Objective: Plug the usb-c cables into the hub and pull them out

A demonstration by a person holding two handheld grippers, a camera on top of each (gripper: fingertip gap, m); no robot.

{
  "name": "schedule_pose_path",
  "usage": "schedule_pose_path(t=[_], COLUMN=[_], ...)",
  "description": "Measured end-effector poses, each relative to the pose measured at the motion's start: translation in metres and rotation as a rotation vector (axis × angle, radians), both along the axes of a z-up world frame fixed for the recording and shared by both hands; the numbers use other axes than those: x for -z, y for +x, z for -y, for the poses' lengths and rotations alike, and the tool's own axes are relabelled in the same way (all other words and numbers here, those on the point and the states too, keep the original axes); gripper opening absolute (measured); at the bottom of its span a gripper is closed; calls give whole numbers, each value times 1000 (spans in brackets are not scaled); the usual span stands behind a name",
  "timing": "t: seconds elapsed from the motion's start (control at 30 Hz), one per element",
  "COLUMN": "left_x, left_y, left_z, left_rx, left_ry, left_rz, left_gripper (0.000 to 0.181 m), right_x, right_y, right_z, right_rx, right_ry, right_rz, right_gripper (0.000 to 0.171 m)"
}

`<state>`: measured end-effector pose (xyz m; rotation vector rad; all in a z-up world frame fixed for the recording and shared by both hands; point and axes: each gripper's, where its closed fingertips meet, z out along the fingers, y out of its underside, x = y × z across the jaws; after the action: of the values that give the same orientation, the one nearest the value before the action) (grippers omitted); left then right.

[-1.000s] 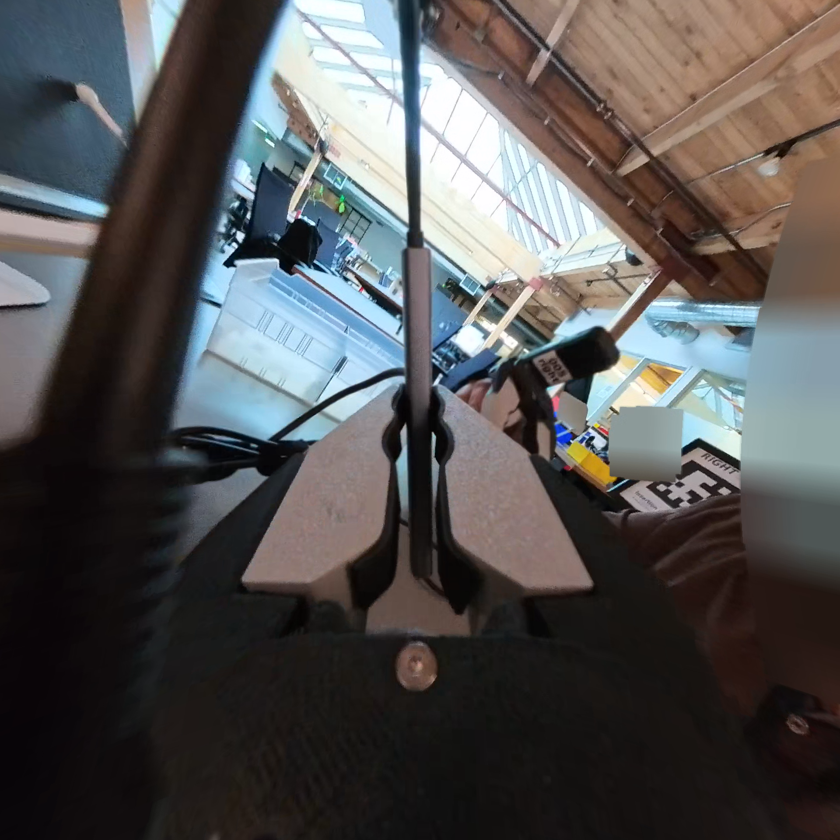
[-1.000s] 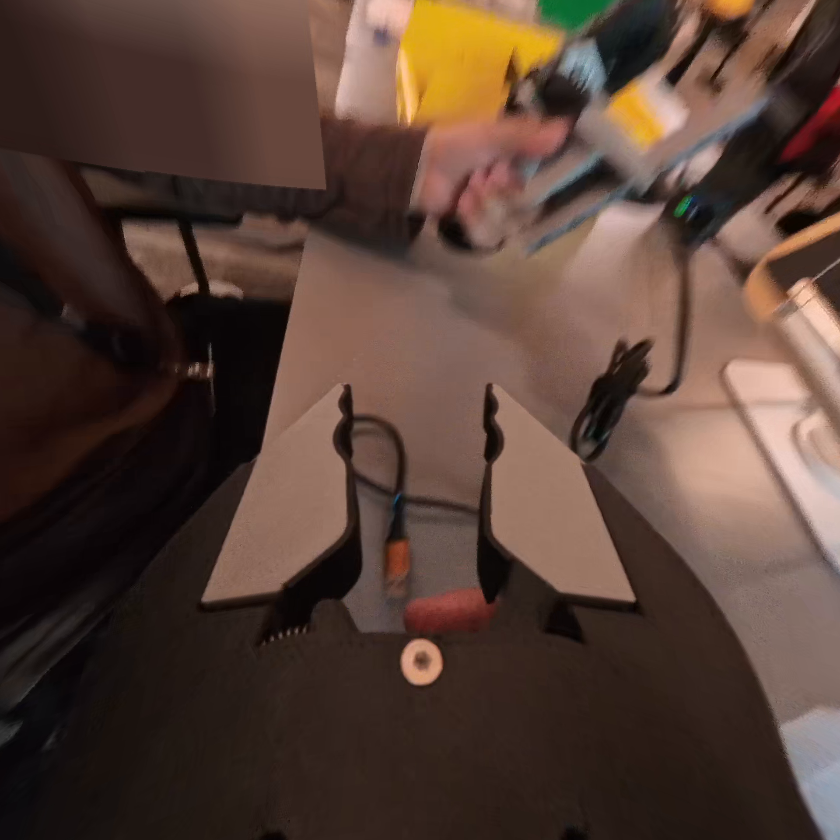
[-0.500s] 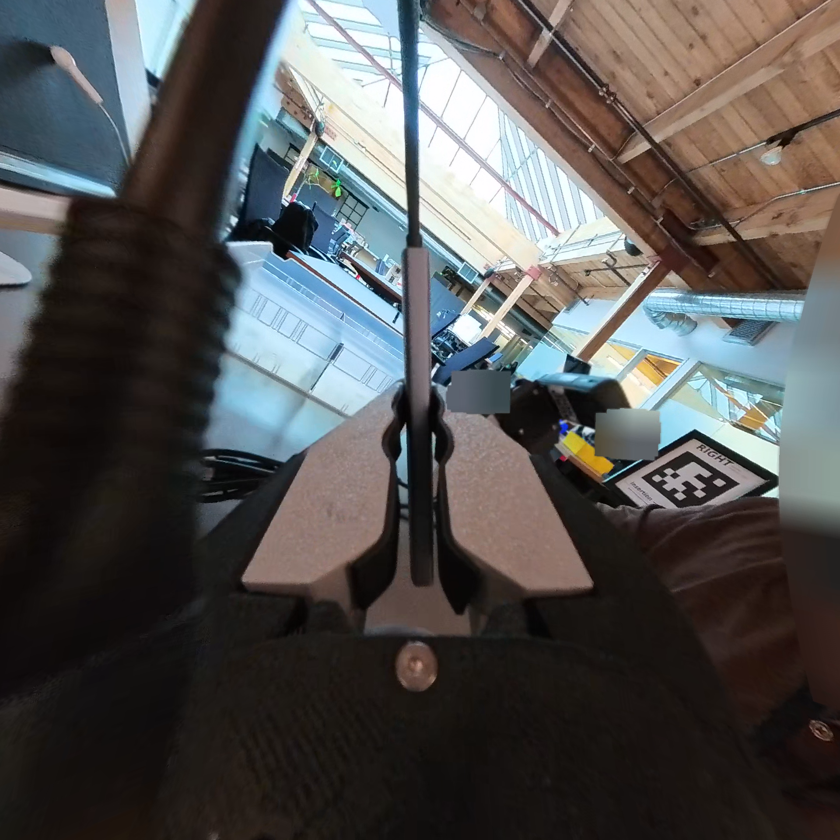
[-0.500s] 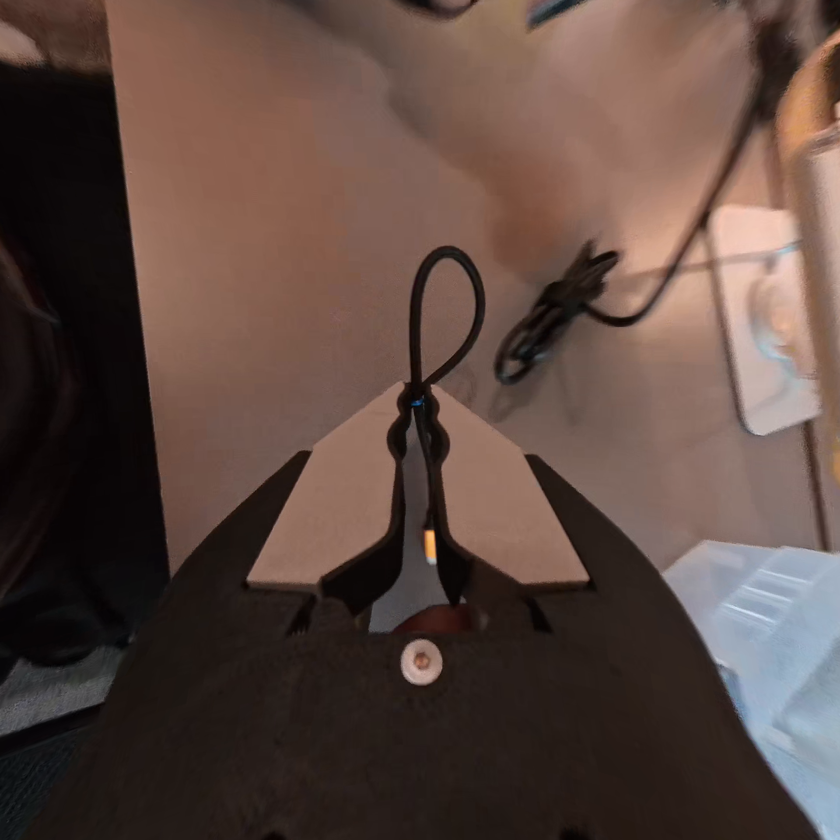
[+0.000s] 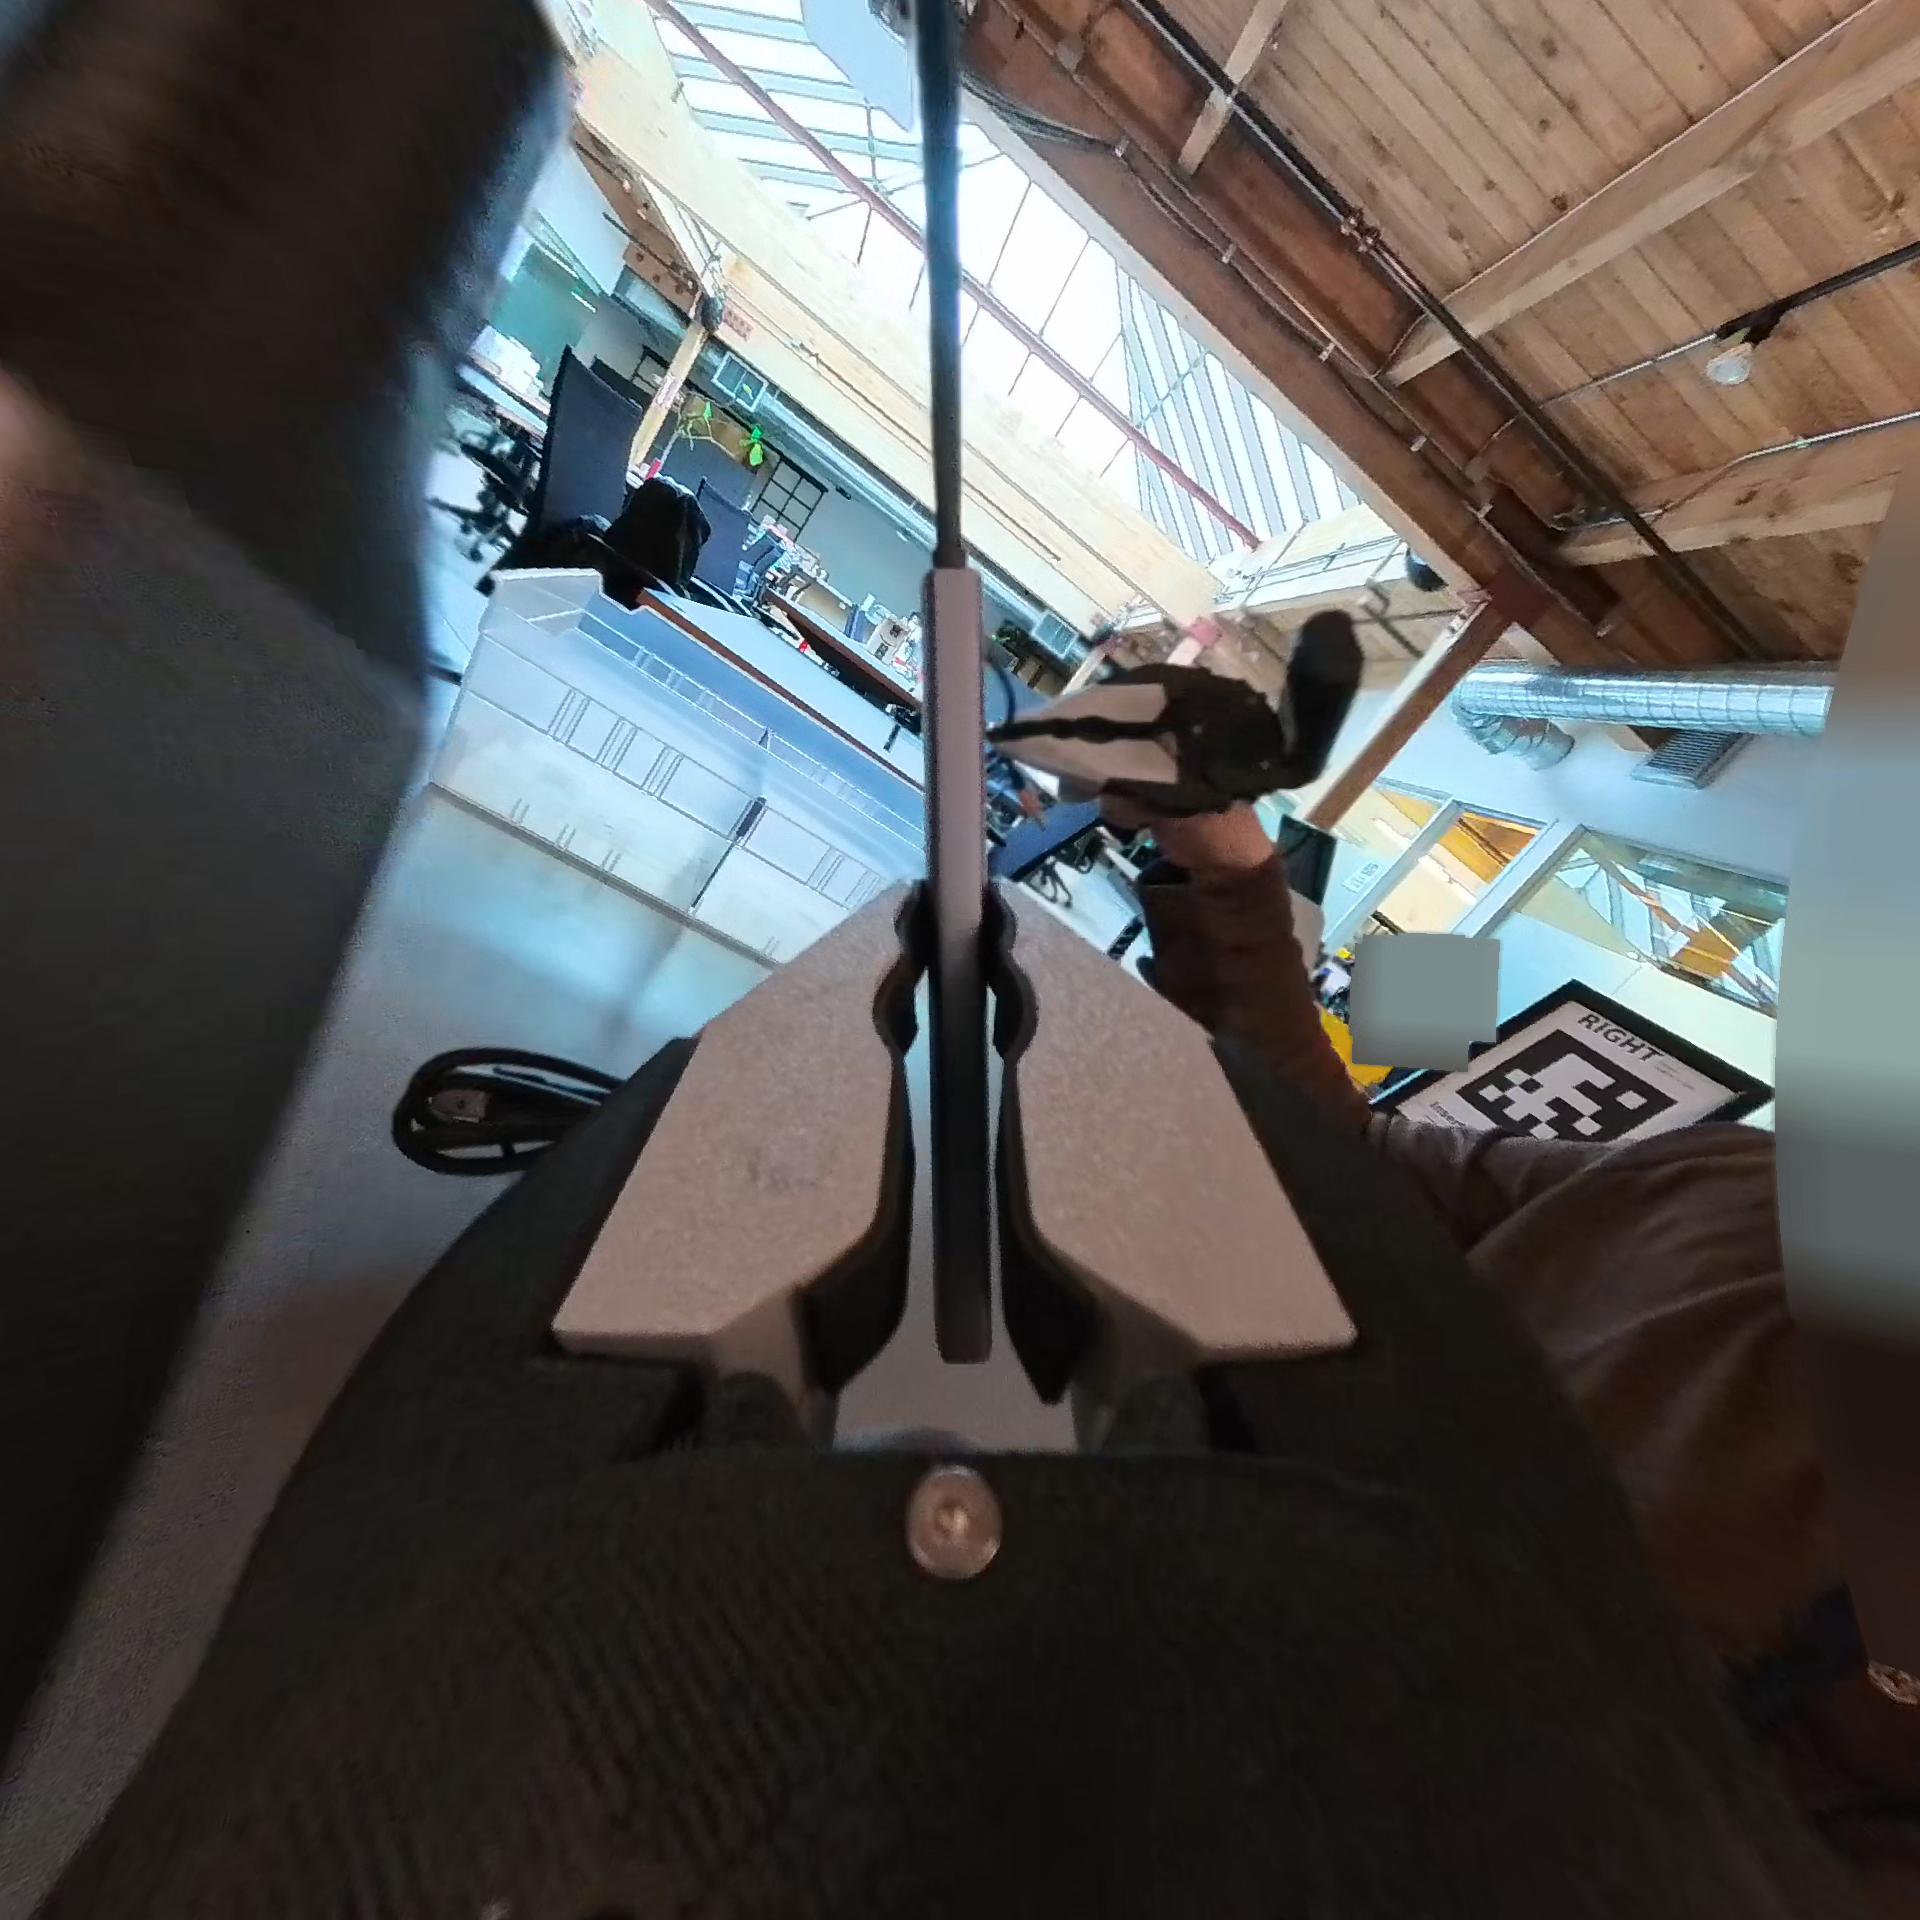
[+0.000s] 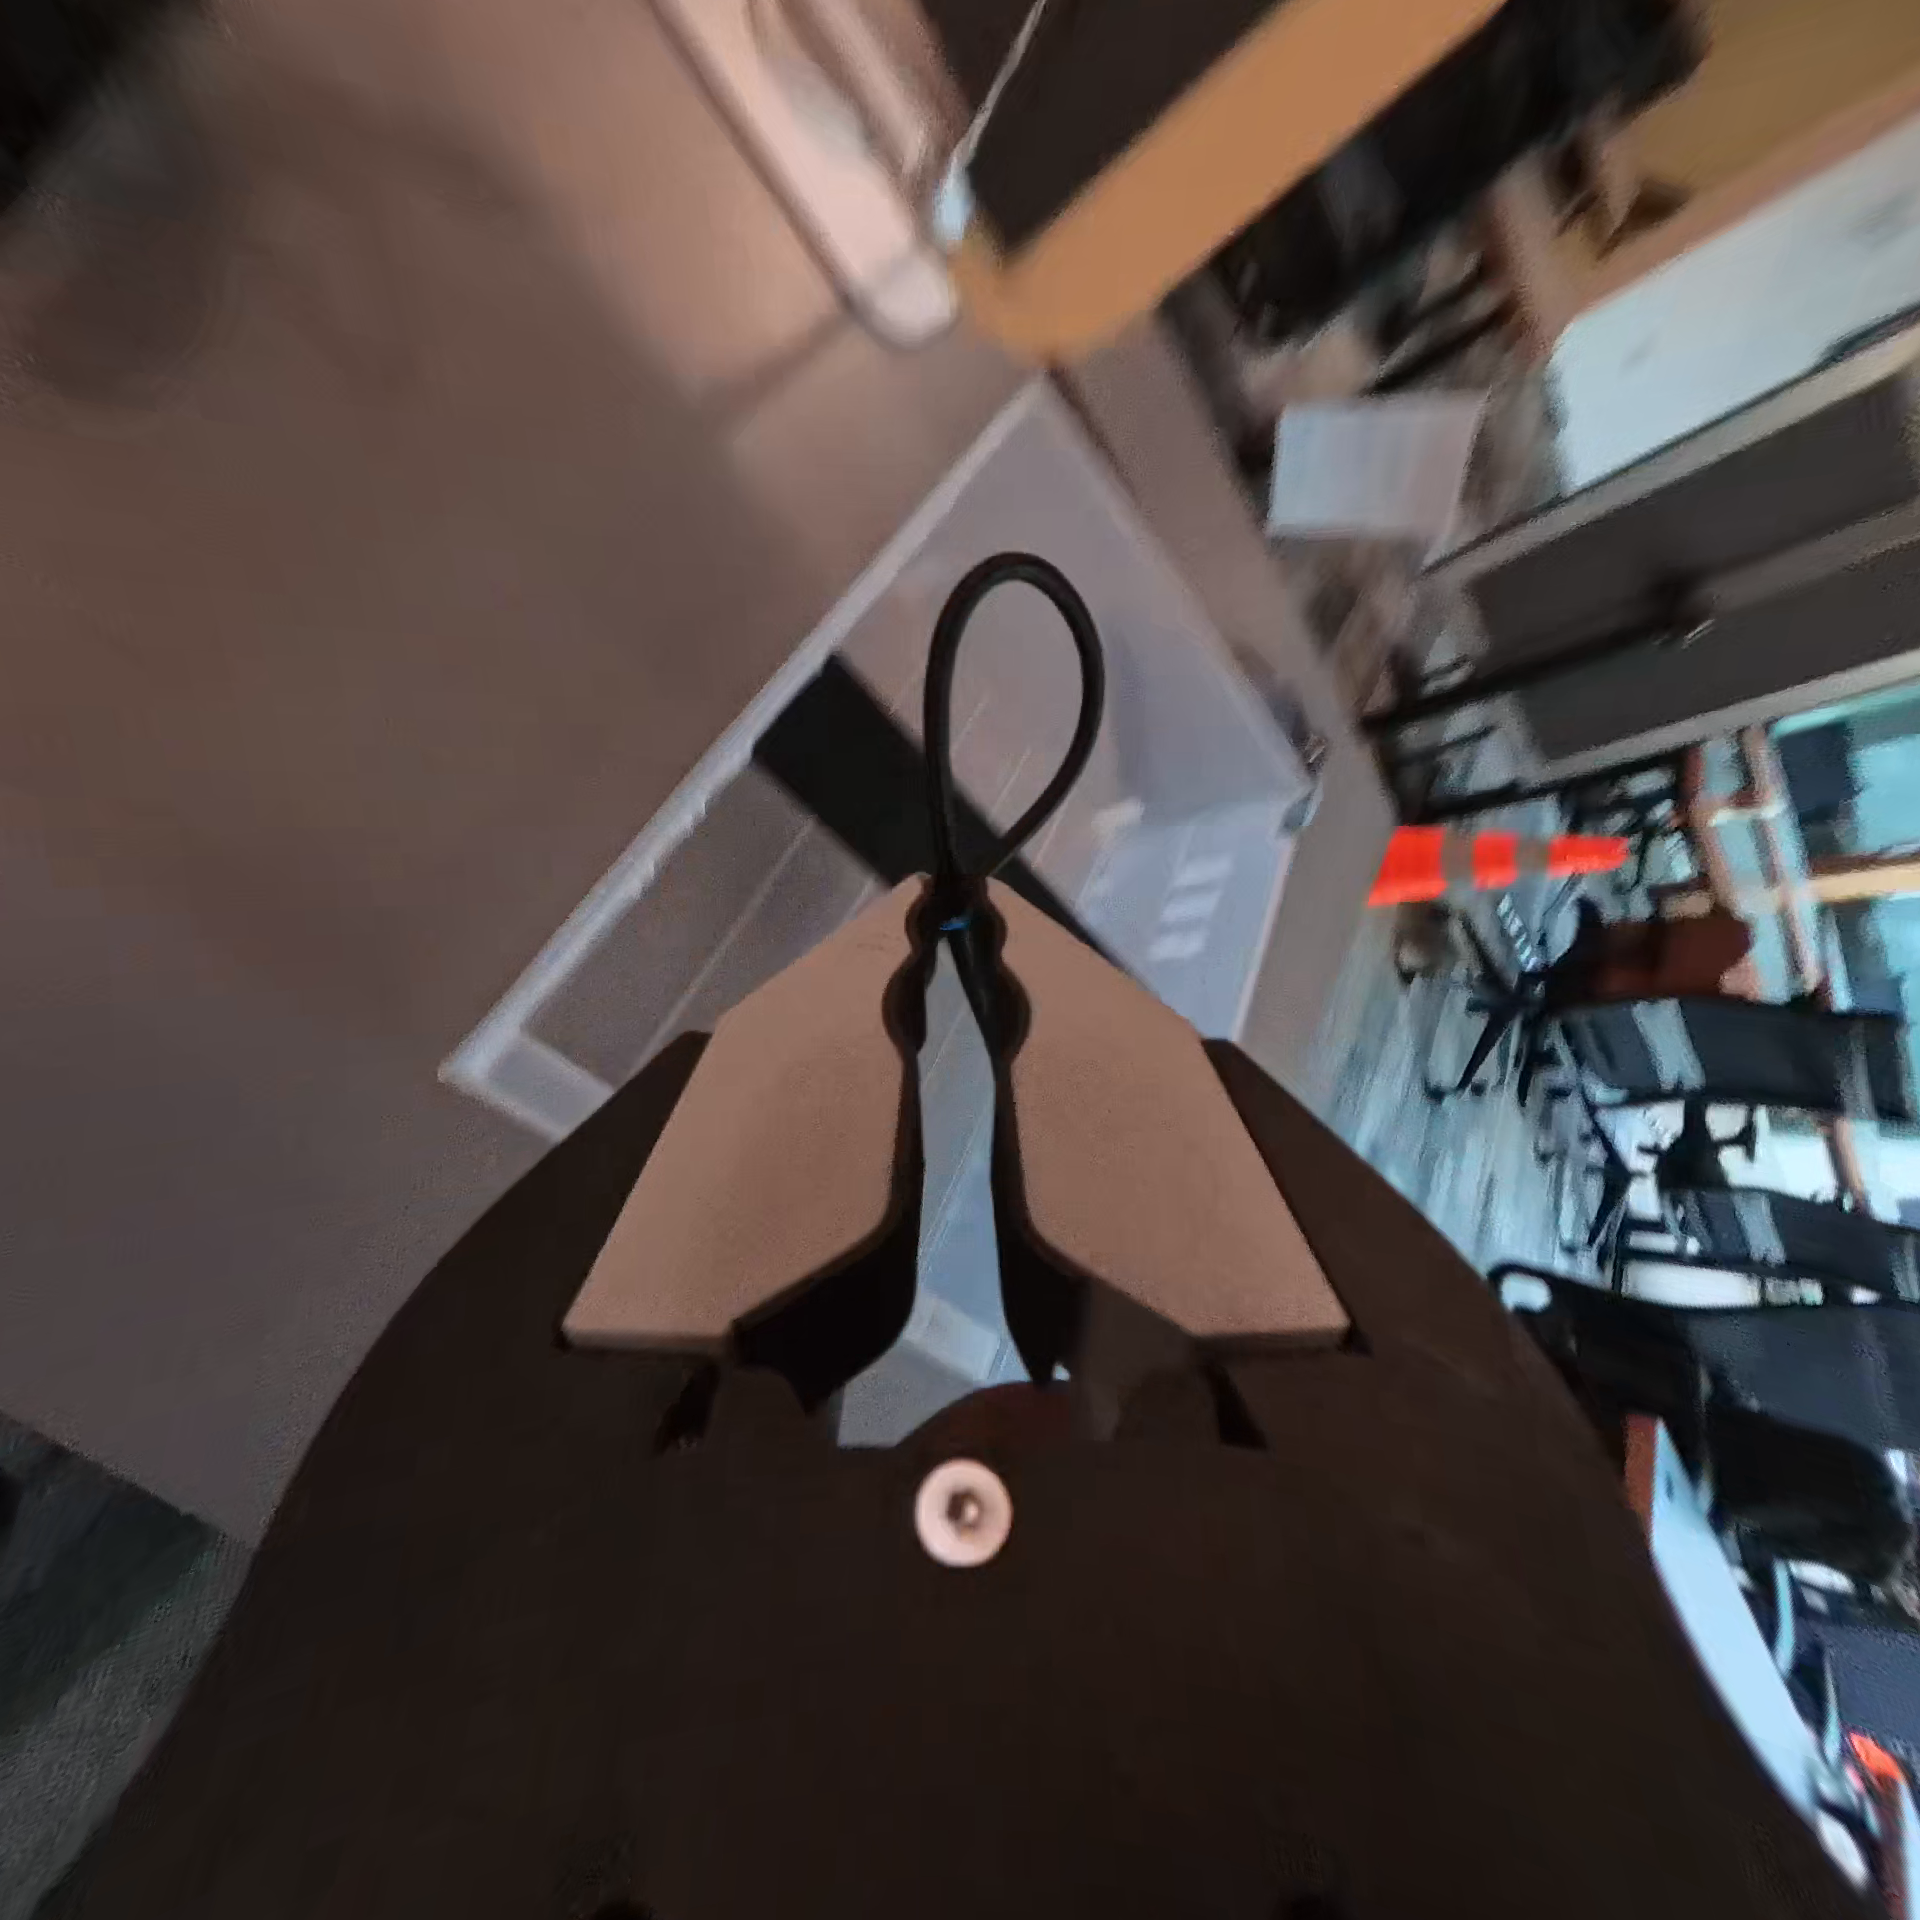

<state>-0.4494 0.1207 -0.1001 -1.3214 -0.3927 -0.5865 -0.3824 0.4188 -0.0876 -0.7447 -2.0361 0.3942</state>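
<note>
My left gripper (image 5: 956, 904) is shut on the hub (image 5: 954, 727), a thin grey slab seen edge-on that sticks out upward past the fingertips. The hub's own black cable (image 5: 940, 312) runs on up out of the view. My right gripper (image 6: 956, 899) is shut on a thin black usb-c cable (image 6: 1013, 562), which forms a small loop beyond the fingertips. Its plug end is hidden between the jaws. In the left wrist view my right gripper (image 5: 1013, 730) is raised in the air, with its tips right beside the hub's right side.
A coiled black cable (image 5: 468, 1117) lies on the grey table (image 5: 520, 987). A clear plastic box (image 5: 623, 748) stands behind it and shows blurred in the right wrist view (image 6: 1164, 623). A person's brown sleeve (image 5: 1247, 966) and a black-and-white marker board (image 5: 1558, 1091) are at the right. One gripper's finger ends stand about 30 cm off the other's.
My right gripper shut on the thin black cable on the table, lifted it and swung up beside the hub. My left gripper kept its hold on the hub.
</note>
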Motion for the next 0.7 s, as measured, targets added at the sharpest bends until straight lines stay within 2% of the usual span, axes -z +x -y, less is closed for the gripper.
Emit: schedule_pose_path(t=[0.07, 0.17, 0.23, 0.3, 0.33, 0.37, 0.43, 0.47, 0.53, 0.6, 0.7], left_x=[3, 4, 6, 4, 3, 2, 2, 0, -2, -3, -5], left_y=[3, 7, 9, 11, 12, 13, 15, 16, 16, 16, 15], left_z=[-1, -4, -6, -8, -8, -9, -9, -9, -7, -6, -5], left_rx=[9, 32, 38, 49, 55, 62, 60, 57, 51, 49, 50], left_ry=[-3, -6, -11, 1, 11, 12, 11, 18, 29, 39, 51], left_rz=[-13, -25, -34, -36, -35, -37, -50, -60, -71, -63, -47], left_gripper=[7, 7, 7, 7, 7, 7, 7, 7, 7, 6, 7], right_x=[33, 39, 23, 4, -2, -5, 8, 25, 62, 90, 99], right_y=[-7, -19, -23, -23, -18, -8, 17, 26, 29, 14, -17], right_z=[-19, -39, -19, 32, 71, 115, 194, 224, 269, 295, 305], right_rx=[55, 177, 165, 50, -68, -213, -453, -510, -526, -455, -328], right_ry=[50, 76, -55, -303, -473, -651, -931, -1009, -1096, -1153, -1233], right_rz=[91, 33, -54, -118, -116, -80, 115, 245, 434, 486, 479], right_gripper=[33, 59, 52, 32, 21, 10, 8, 21, 31, 45, 52])
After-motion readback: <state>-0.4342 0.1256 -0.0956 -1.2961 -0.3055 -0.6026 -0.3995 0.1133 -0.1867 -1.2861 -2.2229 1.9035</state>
